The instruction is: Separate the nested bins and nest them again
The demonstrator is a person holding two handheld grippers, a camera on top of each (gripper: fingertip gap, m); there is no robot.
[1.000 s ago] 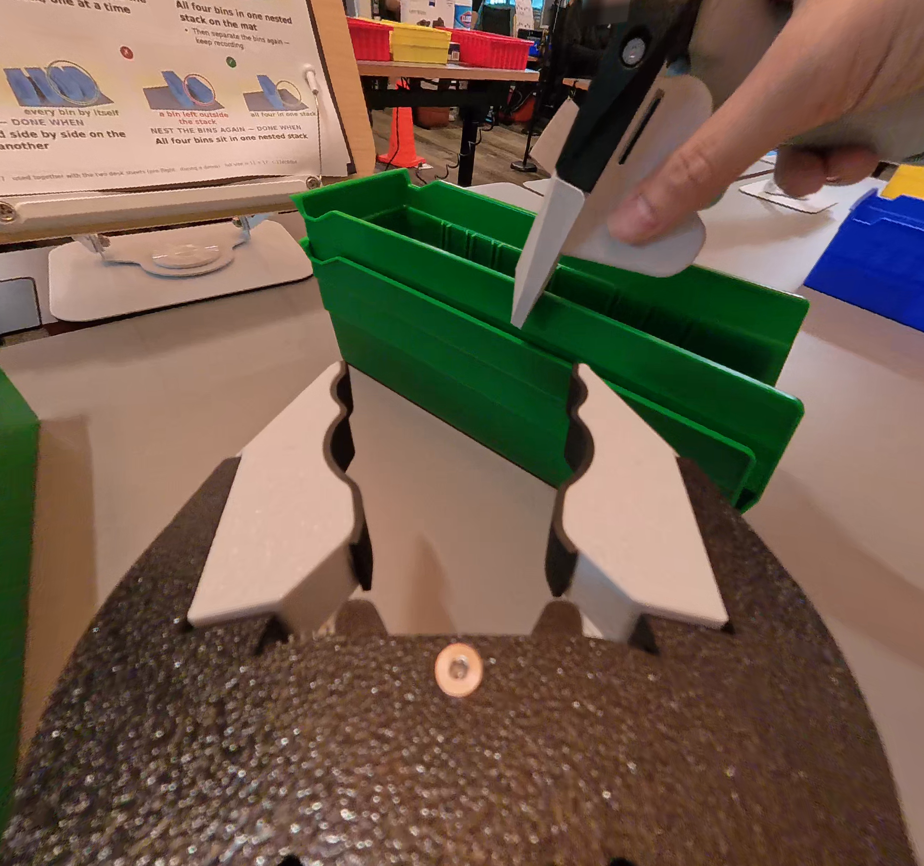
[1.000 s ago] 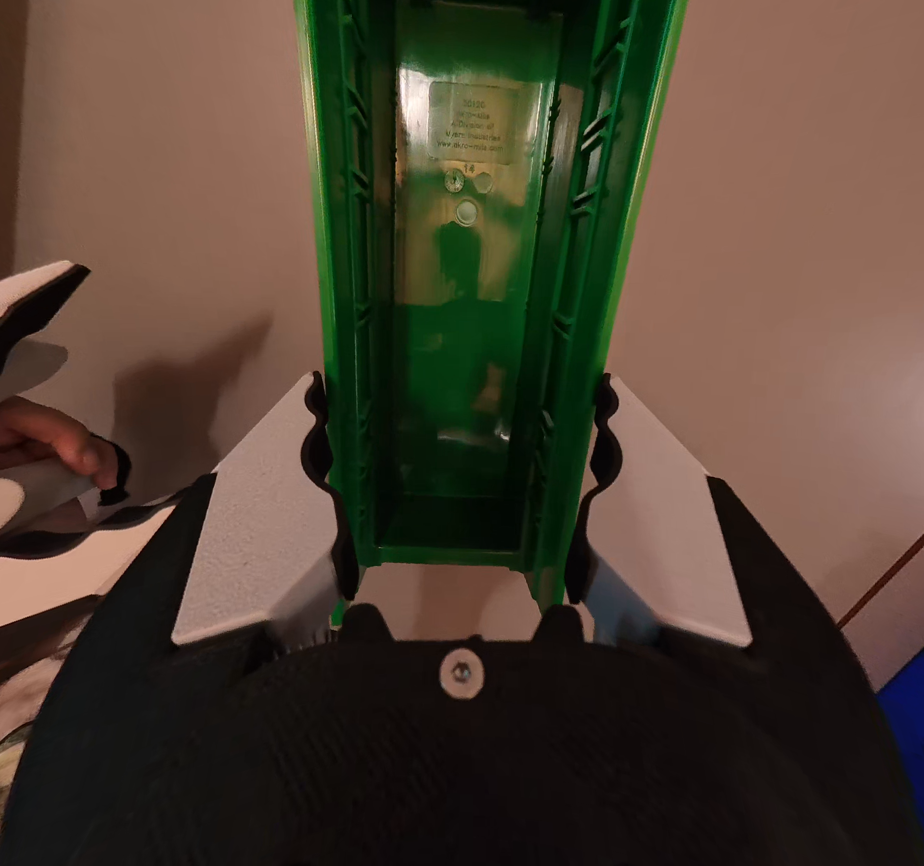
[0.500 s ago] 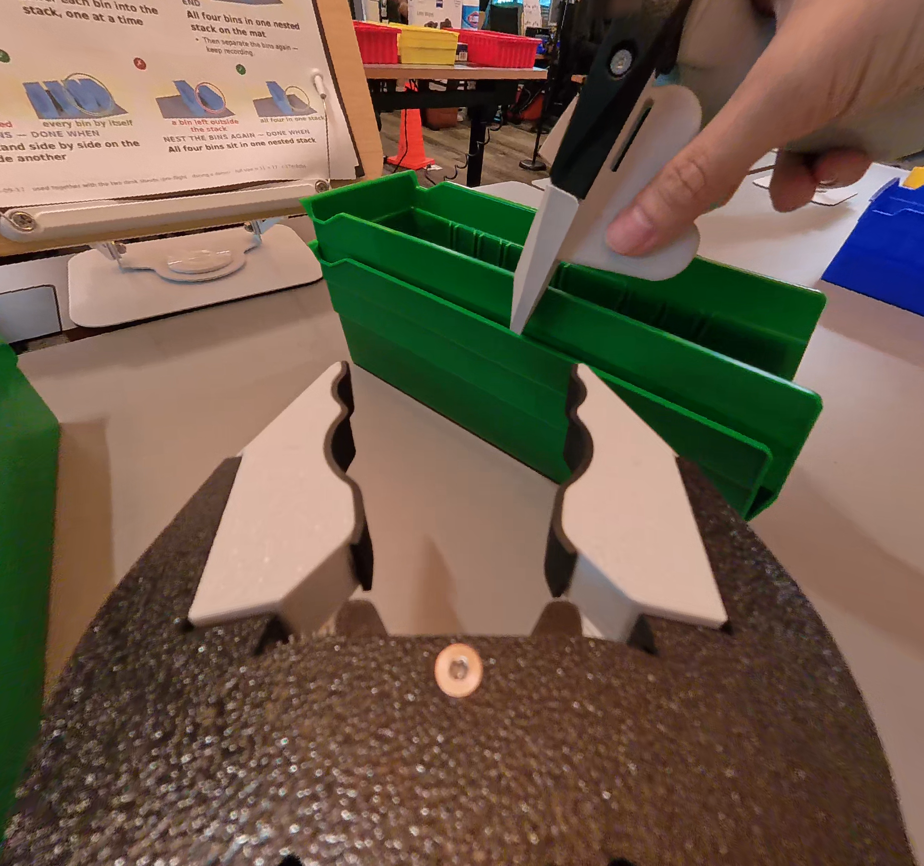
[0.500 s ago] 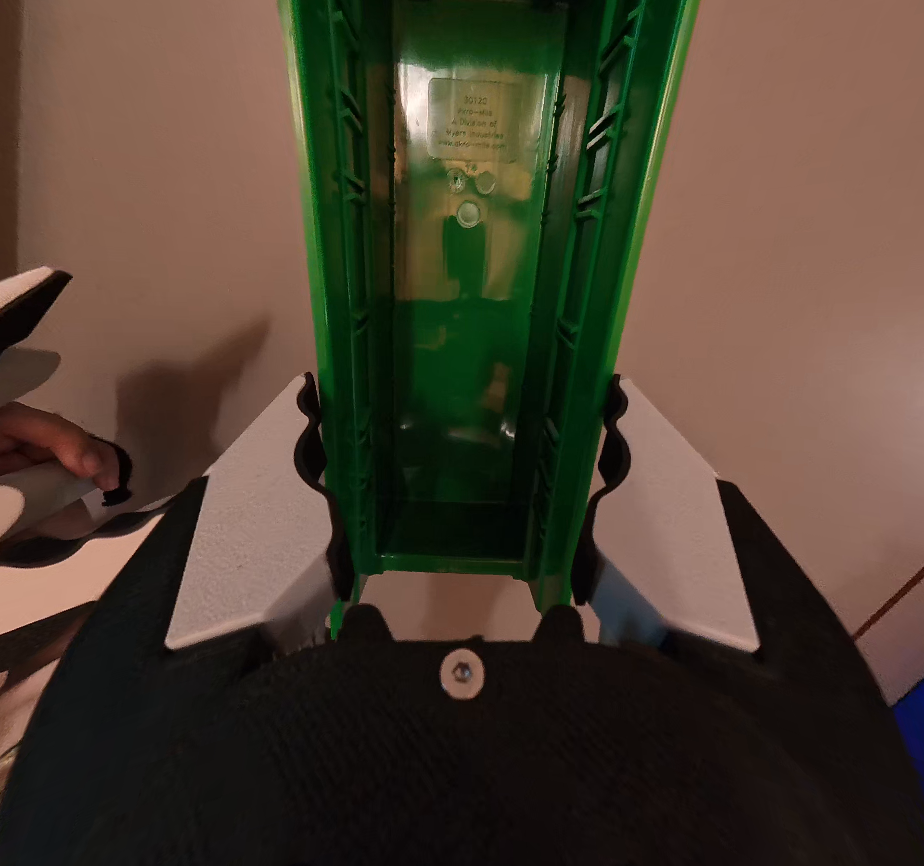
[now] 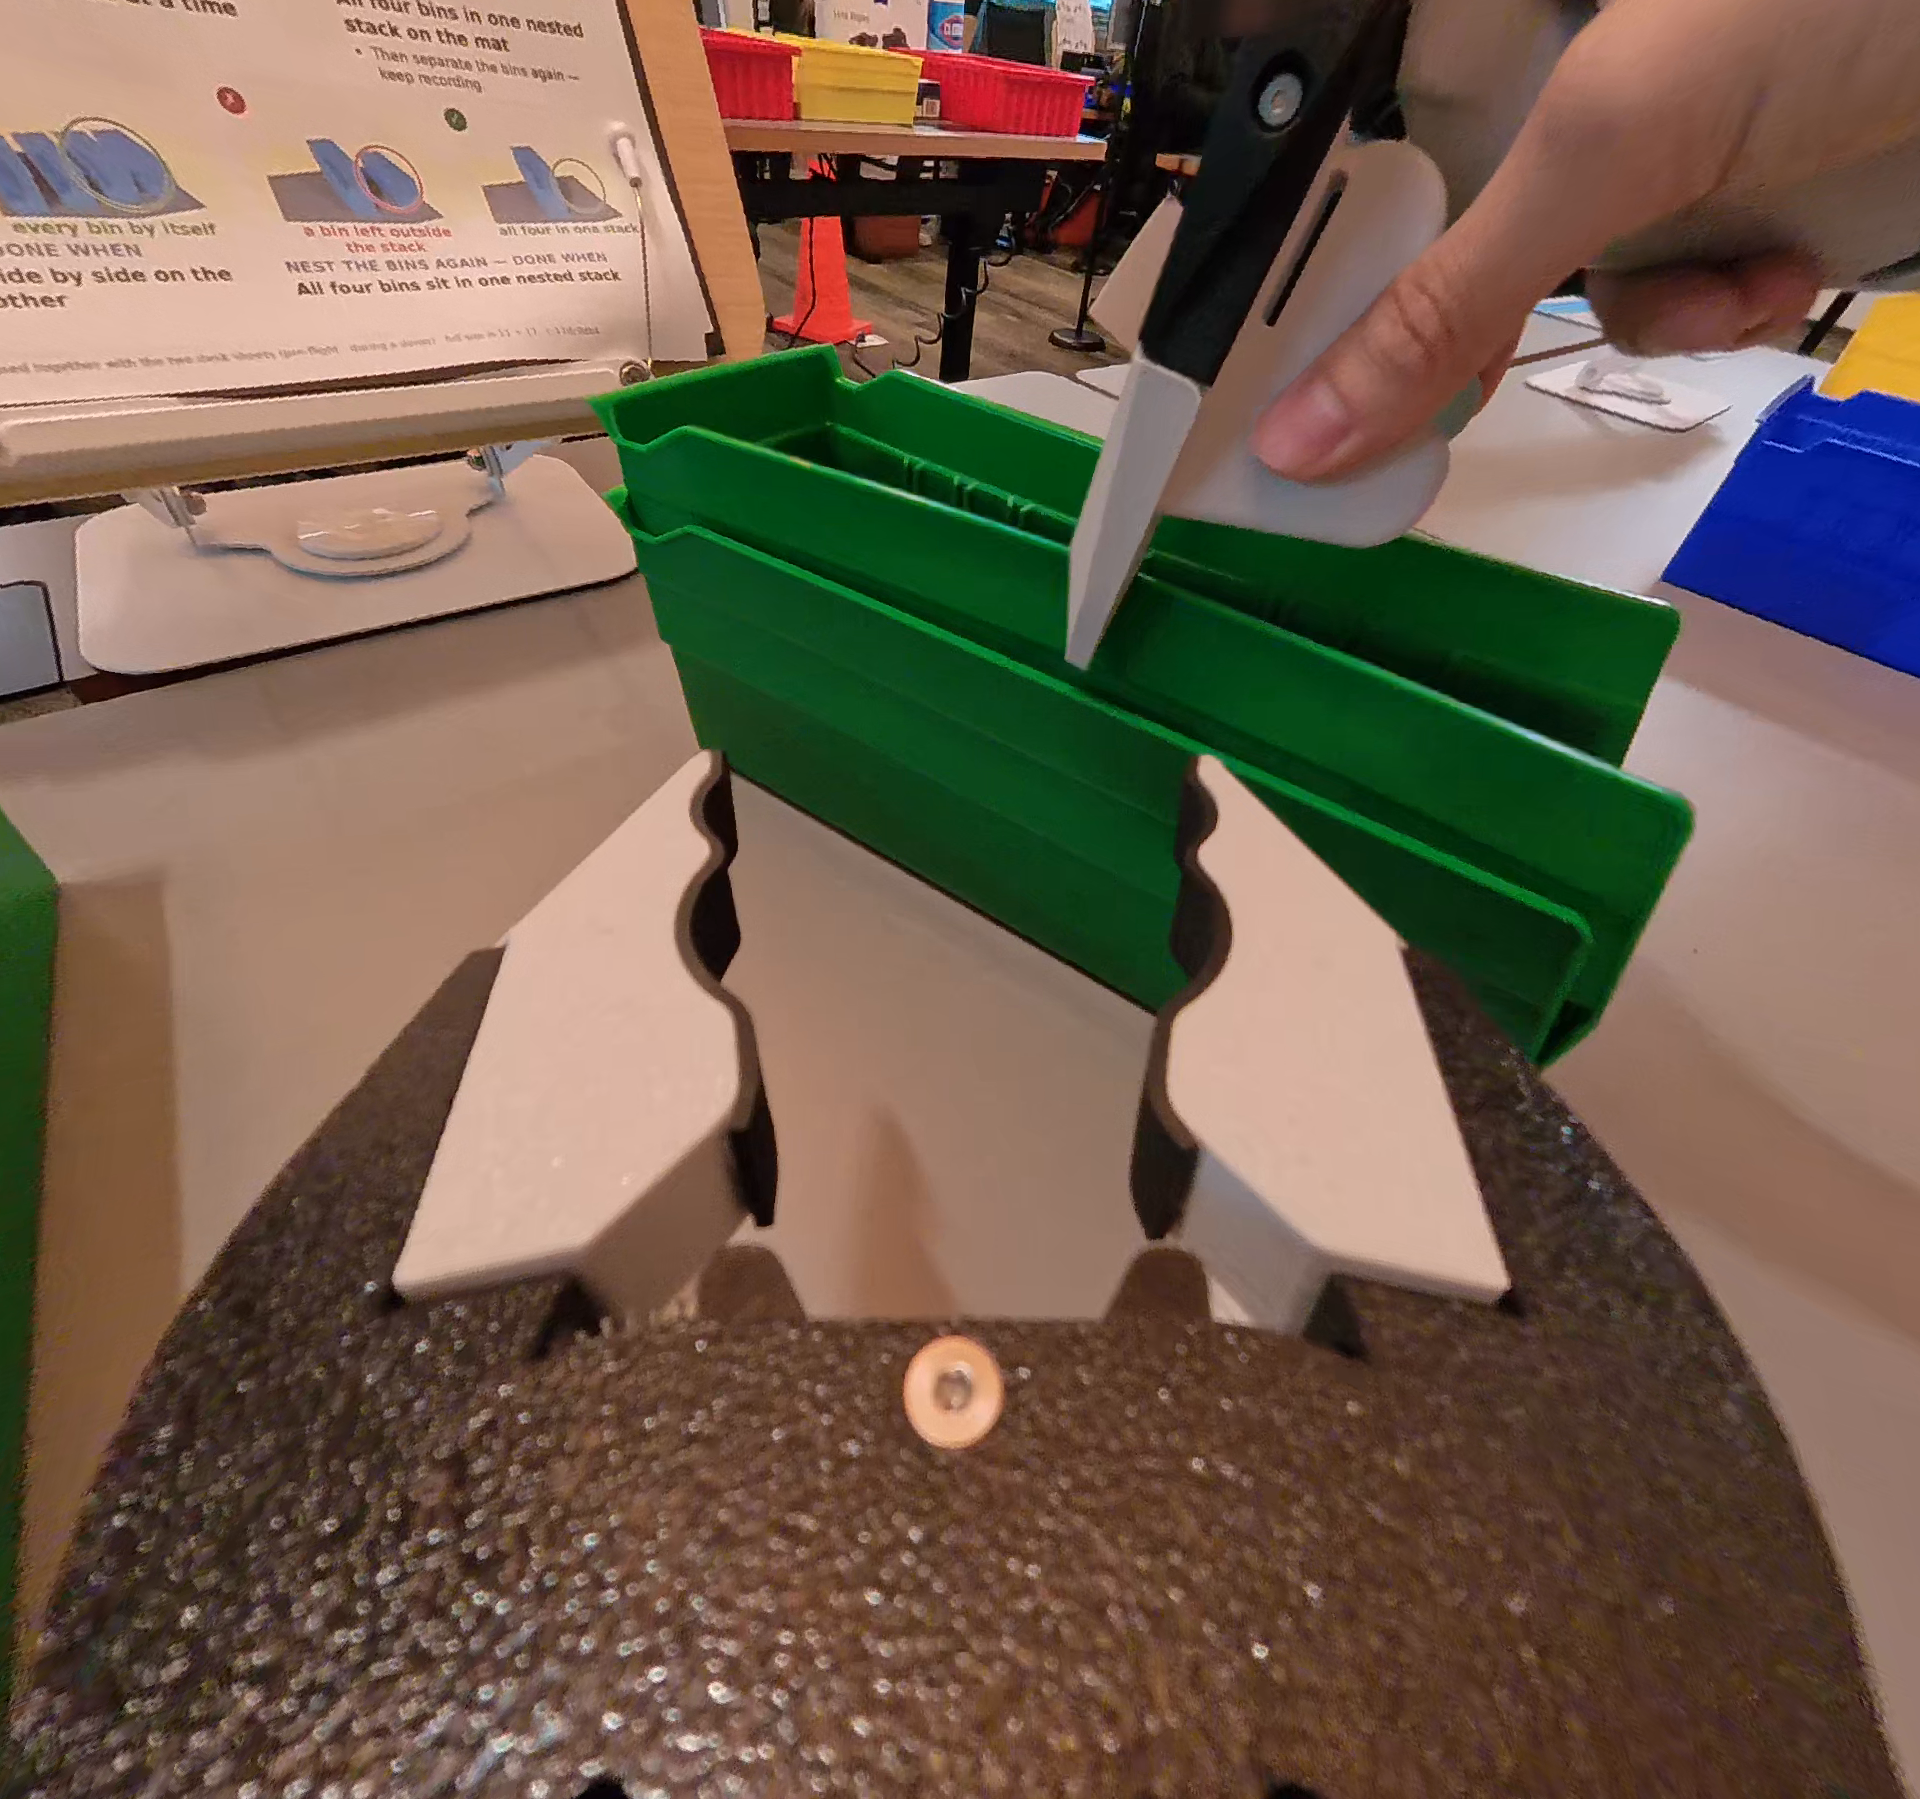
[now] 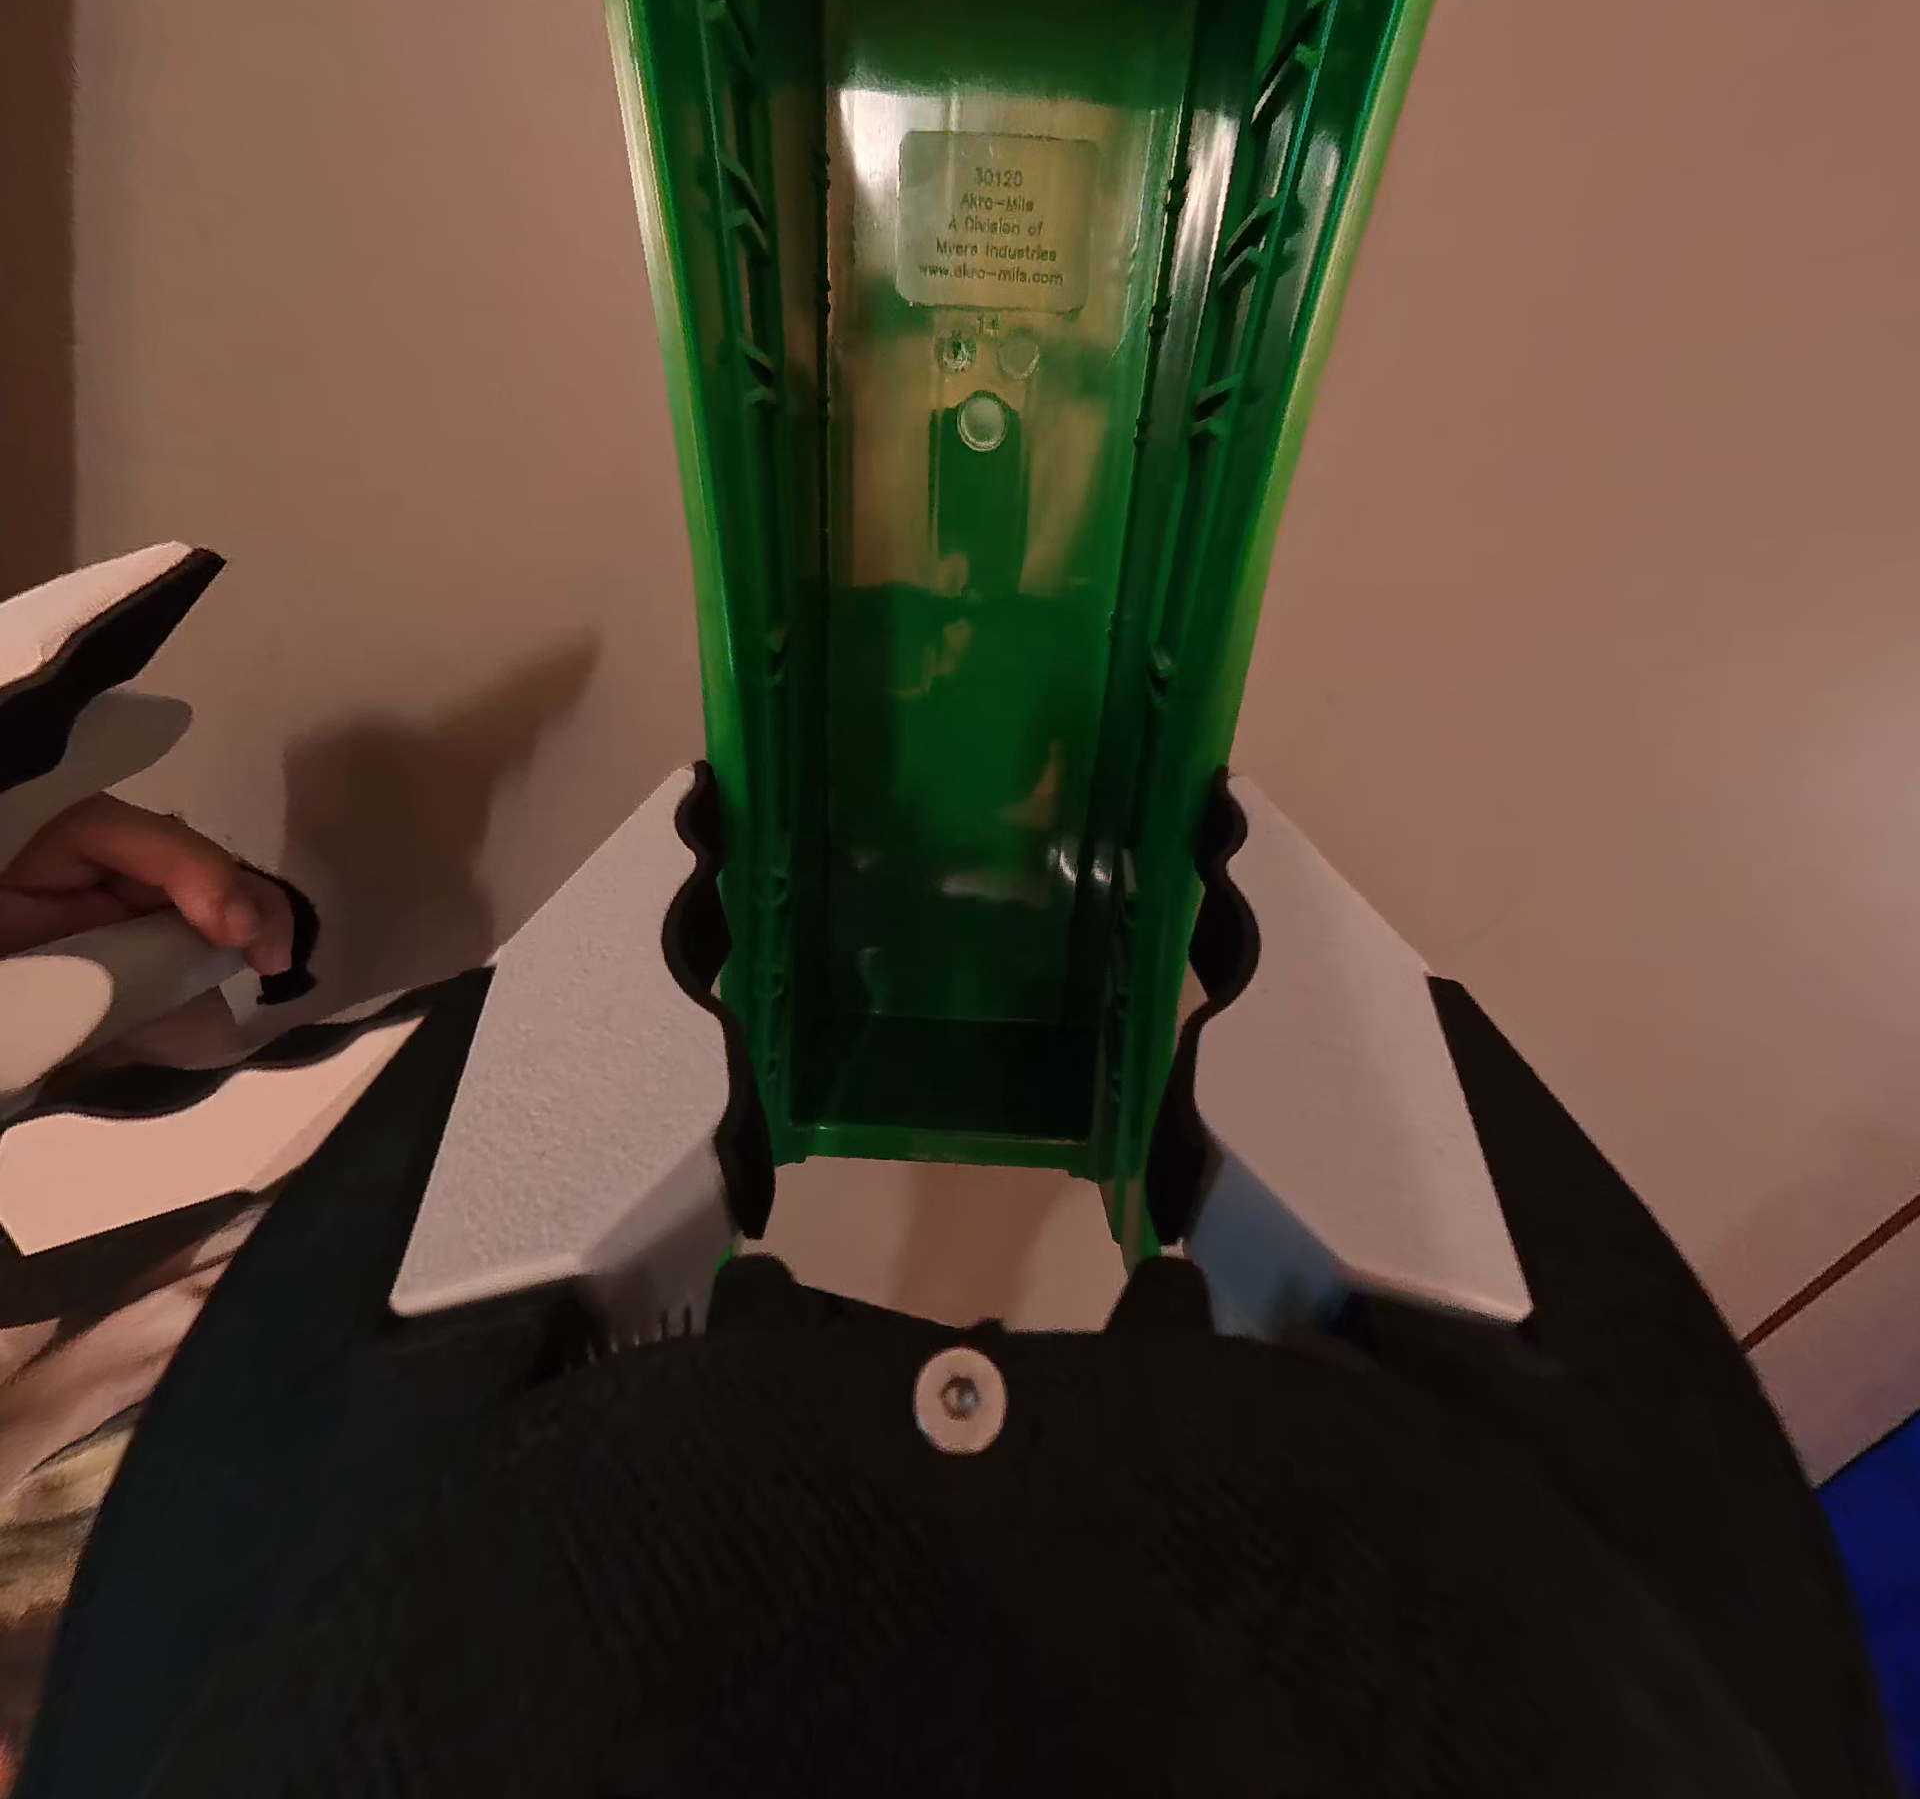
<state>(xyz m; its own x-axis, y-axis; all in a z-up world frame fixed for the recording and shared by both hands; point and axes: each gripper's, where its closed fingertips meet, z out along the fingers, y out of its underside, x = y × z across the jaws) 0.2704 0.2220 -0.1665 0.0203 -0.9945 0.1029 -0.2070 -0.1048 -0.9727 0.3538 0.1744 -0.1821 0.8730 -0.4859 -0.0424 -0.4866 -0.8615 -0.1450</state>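
Right claw (image 6: 961, 783): jaws have come in since half a second ago, when they had eased slightly wider. The pads now sit against both long outer walls of the top bin (image 6: 961, 606). The finger bases are blurred, so it is probably still squeezing. I read this as gripping the top bin after a regrip, not as a release.

The left wrist view agrees. The near finger comes down the top bin's outer wall, and its tip ends at the seam with the lower bin (image 5: 935, 710). The stack has barely shifted and still rests on the desk (image 5: 364, 814).

My read is that a grip is set for pulling the top bin out and the lift has not started. Separation is only partly done, since one more green bin (image 5: 21, 1022) already stands apart at the far left edge.

Left claw (image 5: 956, 773): wide open, empty, over bare desk just in front of the stack, touching nothing. It could pin the lower bin if that comes up with the top one.

Edges and room:
- The fingertip is right on the lower rim, so it may snag.
- Straight up is clear.
- Behind the stack is the instruction board (image 5: 312, 139) on its stand, fairly near.
- The blue bin (image 5: 1808, 523) is well off to the right.
- There is open desk between the stack and the loose green bin for a set-down.
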